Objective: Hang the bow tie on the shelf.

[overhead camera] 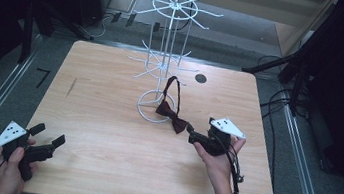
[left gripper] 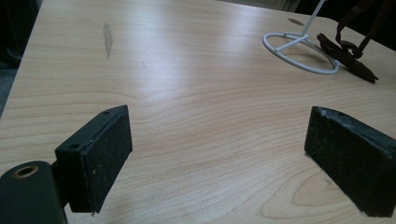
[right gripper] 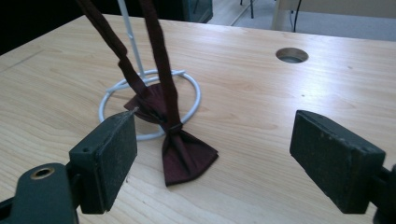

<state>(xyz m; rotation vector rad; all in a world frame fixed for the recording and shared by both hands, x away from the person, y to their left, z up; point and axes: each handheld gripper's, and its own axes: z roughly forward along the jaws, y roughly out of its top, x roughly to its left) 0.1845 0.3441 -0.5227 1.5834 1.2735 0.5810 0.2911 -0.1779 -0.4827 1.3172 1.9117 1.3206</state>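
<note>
— Hanging from a lower arm of the white wire stand (overhead camera: 167,51) was a dark red bow tie (overhead camera: 171,117), its strap looped up over the wire and its bow lying on the worktop (overhead camera: 104,133), partly across the stand's ring base. Did you note the same?

— I did. In the right gripper view the bow lay with one wing inside the ring and the other spread outside it, toward the camera.

— And the right gripper (overhead camera: 190,135)?

— Held in the person's right hand (overhead camera: 219,161), just beside the bow's near wing. Its jaws stood wide apart with nothing between them (the bow sat ahead of them, nearer the left pad). Whether a jaw tip brushed the cloth, I could not tell from above.

— The left gripper (overhead camera: 51,135)?

— At the near left corner of the worktop, in the left hand (overhead camera: 9,171), well apart from the stand. Its jaws gaped too, bare wood between them.

— Anything else on the worktop?

— A round cable hole (overhead camera: 200,78) near the far edge, right of the stand, and a greyish smear (left gripper: 108,39) on the wood at the left.
</note>
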